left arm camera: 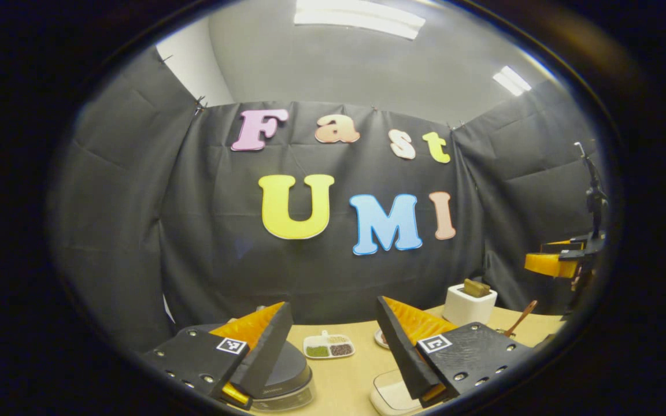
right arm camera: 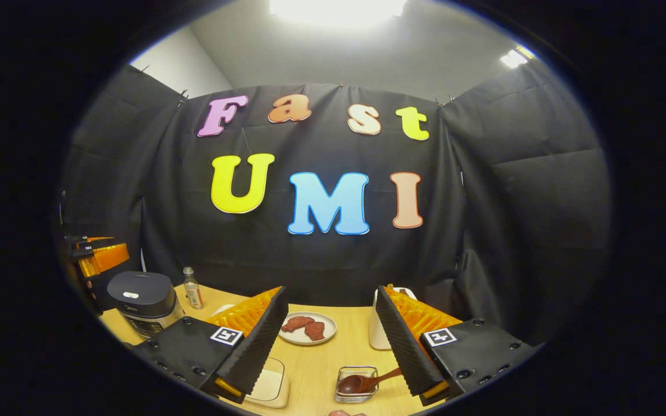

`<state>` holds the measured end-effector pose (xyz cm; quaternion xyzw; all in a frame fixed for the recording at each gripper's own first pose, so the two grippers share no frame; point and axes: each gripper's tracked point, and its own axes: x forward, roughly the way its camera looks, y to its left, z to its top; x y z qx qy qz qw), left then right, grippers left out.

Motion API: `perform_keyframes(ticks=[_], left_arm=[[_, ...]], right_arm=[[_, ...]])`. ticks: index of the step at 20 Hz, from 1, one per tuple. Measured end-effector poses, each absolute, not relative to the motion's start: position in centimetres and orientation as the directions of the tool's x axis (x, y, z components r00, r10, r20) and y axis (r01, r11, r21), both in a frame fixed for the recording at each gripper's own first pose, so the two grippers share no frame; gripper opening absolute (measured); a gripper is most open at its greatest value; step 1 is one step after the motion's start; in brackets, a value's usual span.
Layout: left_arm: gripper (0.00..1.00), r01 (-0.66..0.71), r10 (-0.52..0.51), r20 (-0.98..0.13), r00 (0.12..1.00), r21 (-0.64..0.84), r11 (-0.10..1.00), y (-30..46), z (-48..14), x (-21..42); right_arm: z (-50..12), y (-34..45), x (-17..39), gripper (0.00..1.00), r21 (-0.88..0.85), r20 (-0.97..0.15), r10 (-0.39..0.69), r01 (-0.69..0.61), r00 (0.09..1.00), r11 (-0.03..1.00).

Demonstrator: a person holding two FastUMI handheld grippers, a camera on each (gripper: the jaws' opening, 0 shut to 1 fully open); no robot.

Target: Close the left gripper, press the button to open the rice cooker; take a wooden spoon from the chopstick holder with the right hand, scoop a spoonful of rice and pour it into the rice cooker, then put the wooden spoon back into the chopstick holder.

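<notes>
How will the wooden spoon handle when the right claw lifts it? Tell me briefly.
The wooden spoon looks rigid, so it probably won't flex. Its slim handle leans out of the small container, so it may pivot or slip if pinched off-centre. The smooth, glossy bowl suggests a somewhat slippery grip.
</notes>
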<state>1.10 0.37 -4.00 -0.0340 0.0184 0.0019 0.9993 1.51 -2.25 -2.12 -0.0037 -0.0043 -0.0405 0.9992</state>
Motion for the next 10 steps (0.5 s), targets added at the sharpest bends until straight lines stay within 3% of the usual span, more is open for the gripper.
perform_keyframes(ticks=[10], left_arm=[[0.91, -0.092, 0.087, -0.073, 0.993, -0.060, 0.994, 4.7, -4.4, 0.7]], right_arm=[[-3.0, -0.4, 2.2, 0.98, -0.035, -0.006, -0.018, 0.017, 1.000, 0.999]])
